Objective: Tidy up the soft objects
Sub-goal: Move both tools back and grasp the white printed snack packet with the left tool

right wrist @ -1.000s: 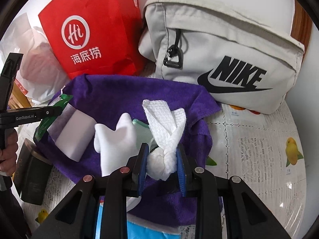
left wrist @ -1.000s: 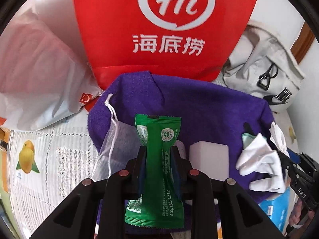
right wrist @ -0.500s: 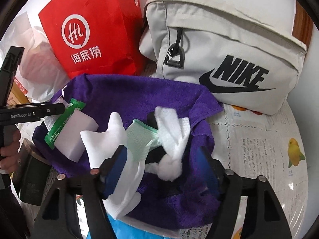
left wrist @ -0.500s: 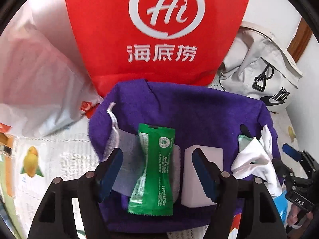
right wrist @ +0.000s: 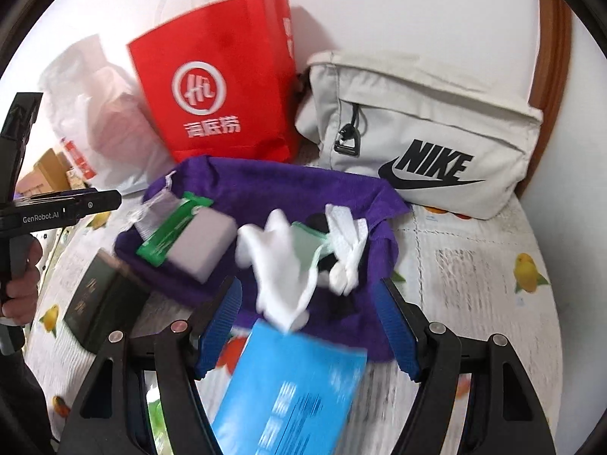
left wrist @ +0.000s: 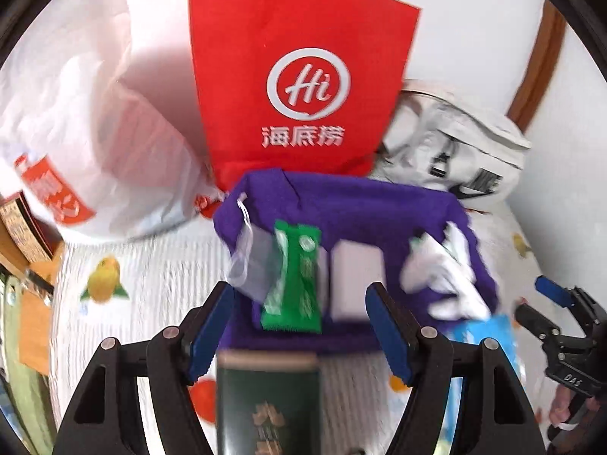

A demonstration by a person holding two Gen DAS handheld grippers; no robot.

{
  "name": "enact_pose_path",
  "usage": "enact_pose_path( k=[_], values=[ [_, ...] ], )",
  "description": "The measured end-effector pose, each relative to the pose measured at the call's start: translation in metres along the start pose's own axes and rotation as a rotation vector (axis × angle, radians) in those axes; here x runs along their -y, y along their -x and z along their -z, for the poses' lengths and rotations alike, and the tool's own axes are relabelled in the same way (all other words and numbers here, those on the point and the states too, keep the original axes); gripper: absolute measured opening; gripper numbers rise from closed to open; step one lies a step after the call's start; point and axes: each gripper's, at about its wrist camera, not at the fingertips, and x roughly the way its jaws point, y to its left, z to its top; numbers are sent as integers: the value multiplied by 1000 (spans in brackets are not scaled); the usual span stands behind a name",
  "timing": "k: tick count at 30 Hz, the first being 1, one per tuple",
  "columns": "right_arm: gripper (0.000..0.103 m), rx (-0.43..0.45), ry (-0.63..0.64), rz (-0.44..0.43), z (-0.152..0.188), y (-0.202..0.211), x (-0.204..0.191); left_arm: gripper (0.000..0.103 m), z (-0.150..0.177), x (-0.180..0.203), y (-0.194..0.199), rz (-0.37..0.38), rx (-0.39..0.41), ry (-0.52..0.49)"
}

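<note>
A purple cloth (left wrist: 353, 204) (right wrist: 265, 185) lies spread on the table with soft items on it. From left to right lie a mesh drawstring pouch (left wrist: 248, 261), a green packet (left wrist: 296, 284) (right wrist: 170, 227), a white sponge block (left wrist: 356, 276) (right wrist: 205, 246), a white glove (right wrist: 280, 265) (left wrist: 451, 280) and a knotted white cloth (right wrist: 347, 250). My left gripper (left wrist: 299, 326) hangs open above and short of the green packet, holding nothing. Over the glove's near end, my right gripper (right wrist: 311, 326) is open and empty too.
A red paper bag (left wrist: 303, 87) (right wrist: 216, 91), a grey Nike bag (right wrist: 428, 136) and a white plastic bag (left wrist: 87, 144) stand behind the cloth. A dark green box (left wrist: 265, 402) (right wrist: 102, 299) and a blue pack (right wrist: 292, 394) lie at the near edge.
Both grippers opened, letting go of the green packet and the knotted white cloth, which now lie on the purple cloth. Both then pulled up and back.
</note>
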Motion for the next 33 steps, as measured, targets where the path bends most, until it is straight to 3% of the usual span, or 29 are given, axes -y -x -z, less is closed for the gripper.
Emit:
enact_pose_path(
  k=[9,16,28,31,33],
  values=[
    [72,19,-8,-35,54,64,-26,70,74,11,47,51,-58,-3],
    [72,32,-57,-58,106,99,-31,70,131,20,61,94,-100,-22],
    [72,-29,-95,-37,170,111,-26,71,203,40,23,199,-207,-75],
    [72,-46,-98,-26,182,111,-24,71,209,42,10,171,-230,-94],
    [72,-54,-100,-25,187,111,-22,77,211,45,7,161,-206,-123]
  ],
)
